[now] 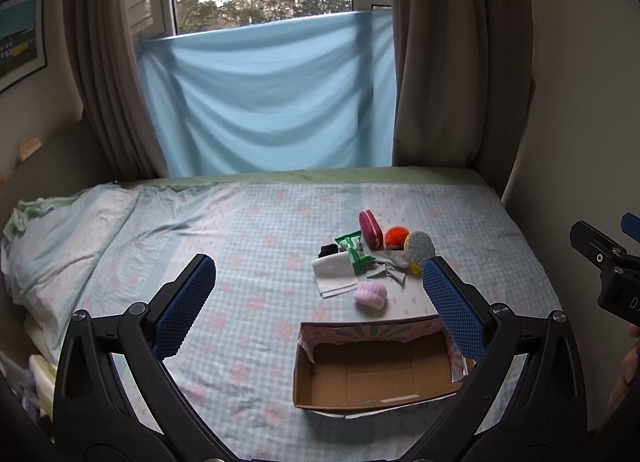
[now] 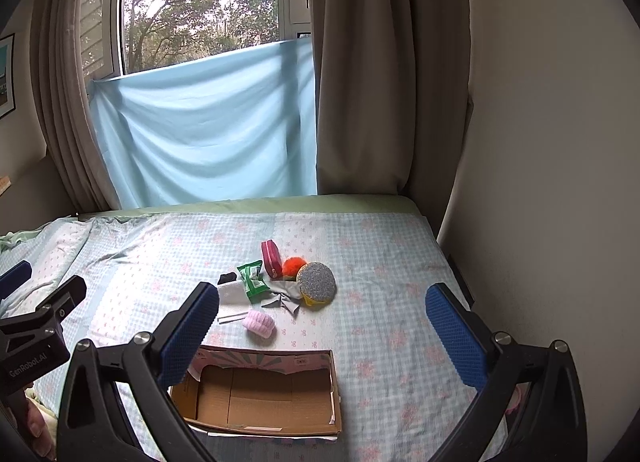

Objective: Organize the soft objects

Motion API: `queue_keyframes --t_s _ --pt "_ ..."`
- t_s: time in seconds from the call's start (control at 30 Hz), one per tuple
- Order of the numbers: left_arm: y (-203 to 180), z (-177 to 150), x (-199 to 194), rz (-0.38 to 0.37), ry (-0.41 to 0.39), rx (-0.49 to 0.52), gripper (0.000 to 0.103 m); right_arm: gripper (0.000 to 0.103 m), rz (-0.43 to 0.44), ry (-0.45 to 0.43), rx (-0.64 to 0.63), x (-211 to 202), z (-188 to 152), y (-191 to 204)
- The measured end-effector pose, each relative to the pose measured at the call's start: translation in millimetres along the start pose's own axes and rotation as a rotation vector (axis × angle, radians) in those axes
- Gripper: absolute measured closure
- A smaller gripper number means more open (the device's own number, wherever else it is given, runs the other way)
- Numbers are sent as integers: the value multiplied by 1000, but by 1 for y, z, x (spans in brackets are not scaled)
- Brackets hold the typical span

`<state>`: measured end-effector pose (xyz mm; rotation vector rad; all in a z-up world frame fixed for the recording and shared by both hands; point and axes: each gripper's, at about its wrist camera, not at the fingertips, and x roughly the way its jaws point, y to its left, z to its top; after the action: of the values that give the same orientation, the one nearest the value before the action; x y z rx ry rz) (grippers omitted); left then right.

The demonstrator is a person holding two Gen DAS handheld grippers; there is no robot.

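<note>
A small pile of soft things lies on the bed: a pink rolled sock (image 1: 370,295) (image 2: 260,325), a white folded cloth (image 1: 334,275) (image 2: 230,294), a green wipes pack (image 1: 354,252) (image 2: 252,280), a magenta pouch (image 1: 371,229) (image 2: 271,258), an orange pompom (image 1: 396,237) (image 2: 293,265), a round silver-and-yellow sponge (image 1: 419,249) (image 2: 317,283) and a grey cloth (image 1: 390,267) (image 2: 286,294). An open cardboard box (image 1: 376,370) (image 2: 260,390) stands empty in front of them. My left gripper (image 1: 318,306) and right gripper (image 2: 322,326) are both open and empty, held above the box.
The bed (image 1: 240,246) has a checked blue cover, with a rumpled pillow (image 1: 60,238) at the left. A wall (image 2: 540,142) runs along the bed's right side. Curtains (image 1: 436,62) and a blue sheet (image 1: 264,98) hang behind.
</note>
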<state>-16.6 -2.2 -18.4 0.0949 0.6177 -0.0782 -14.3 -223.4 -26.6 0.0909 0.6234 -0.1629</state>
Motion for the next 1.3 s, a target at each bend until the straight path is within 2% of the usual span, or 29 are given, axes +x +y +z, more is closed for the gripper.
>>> queue_keyframes --t_s 0.63,1.3 --pt "-3 -8 -6 -4 5 -5 0 0 -2 -5 0 -1 -5 -2" --pt "-4 -1 -1 6 16 -10 0 0 11 -6 10 5 -6 -6"
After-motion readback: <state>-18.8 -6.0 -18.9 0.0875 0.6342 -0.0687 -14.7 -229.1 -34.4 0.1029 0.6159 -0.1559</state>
